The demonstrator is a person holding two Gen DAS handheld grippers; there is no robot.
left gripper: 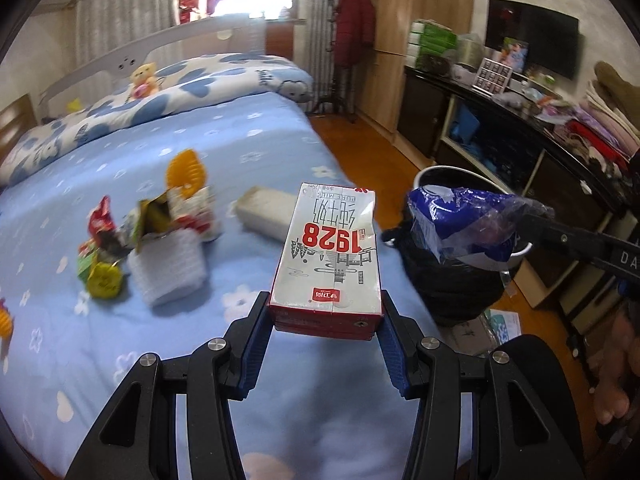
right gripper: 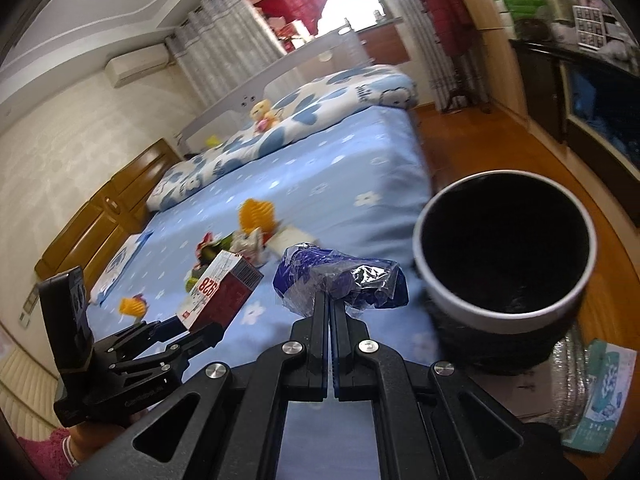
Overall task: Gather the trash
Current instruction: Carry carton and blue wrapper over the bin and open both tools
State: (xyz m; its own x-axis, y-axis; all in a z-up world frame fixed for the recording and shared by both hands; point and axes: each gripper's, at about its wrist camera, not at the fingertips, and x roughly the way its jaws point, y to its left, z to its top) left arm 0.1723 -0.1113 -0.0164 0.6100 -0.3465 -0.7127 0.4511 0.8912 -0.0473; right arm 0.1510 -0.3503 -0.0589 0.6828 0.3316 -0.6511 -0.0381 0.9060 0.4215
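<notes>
My left gripper (left gripper: 326, 312) is shut on a grey and red milk carton (left gripper: 330, 256) marked 1928 and holds it above the blue bed. The carton also shows in the right wrist view (right gripper: 218, 292), left of my right gripper. My right gripper (right gripper: 329, 300) is shut on a crumpled blue plastic wrapper (right gripper: 340, 280) and holds it just left of the black-lined trash bin (right gripper: 504, 316). In the left wrist view the wrapper (left gripper: 460, 220) hangs over the bin (left gripper: 452, 280). More wrappers (left gripper: 156, 232) lie in a heap on the bed.
A white foam piece (left gripper: 168, 268) and a pale box (left gripper: 266, 212) lie on the bed (left gripper: 240, 140). Orange plastic pieces (left gripper: 186, 170) sit nearby. The bin stands on the wood floor beside the bed. A dark cabinet (left gripper: 500, 140) lines the right wall.
</notes>
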